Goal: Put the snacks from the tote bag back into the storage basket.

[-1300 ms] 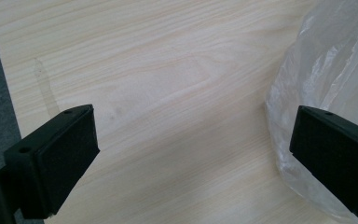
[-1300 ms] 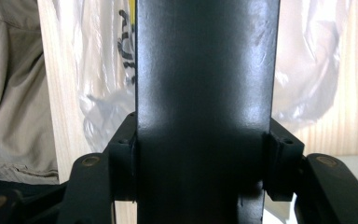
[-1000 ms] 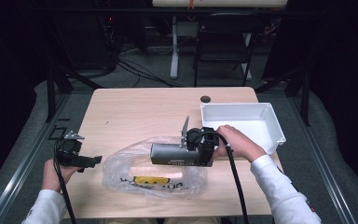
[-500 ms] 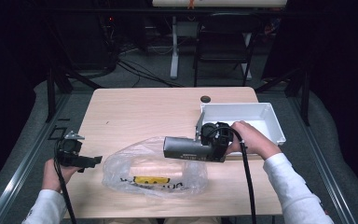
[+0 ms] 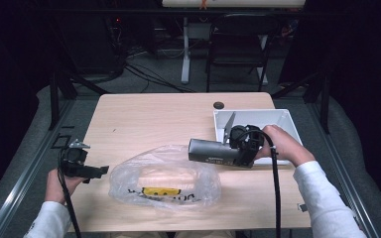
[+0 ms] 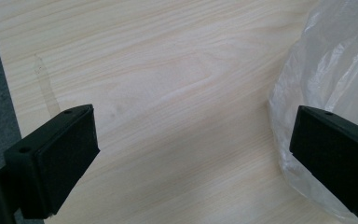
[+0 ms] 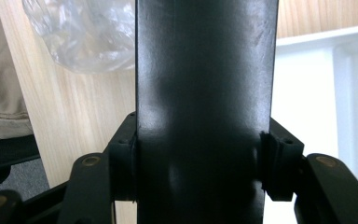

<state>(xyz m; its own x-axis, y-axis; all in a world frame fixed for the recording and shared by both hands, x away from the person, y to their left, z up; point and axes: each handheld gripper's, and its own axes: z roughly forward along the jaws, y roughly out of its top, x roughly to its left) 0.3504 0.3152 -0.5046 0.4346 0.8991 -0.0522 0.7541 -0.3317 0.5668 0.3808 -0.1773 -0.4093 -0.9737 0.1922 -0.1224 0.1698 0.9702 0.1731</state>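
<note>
One dark cylinder, clamped in the right gripper, has slid from over the plastic bag toward the white tray at 3 o'clock, so drop-off looks close; the left gripper sits wide open, holding nothing.

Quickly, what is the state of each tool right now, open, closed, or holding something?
Left tool: open, nothing between its jaws, beside the clear plastic bag.
Right tool: closed on the dark grey metal cylinder.

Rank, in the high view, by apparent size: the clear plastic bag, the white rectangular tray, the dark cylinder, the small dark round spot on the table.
1. Clear plastic bag
2. White rectangular tray, partly hidden, so its margin is unsure
3. Dark cylinder
4. Small dark round spot
</note>
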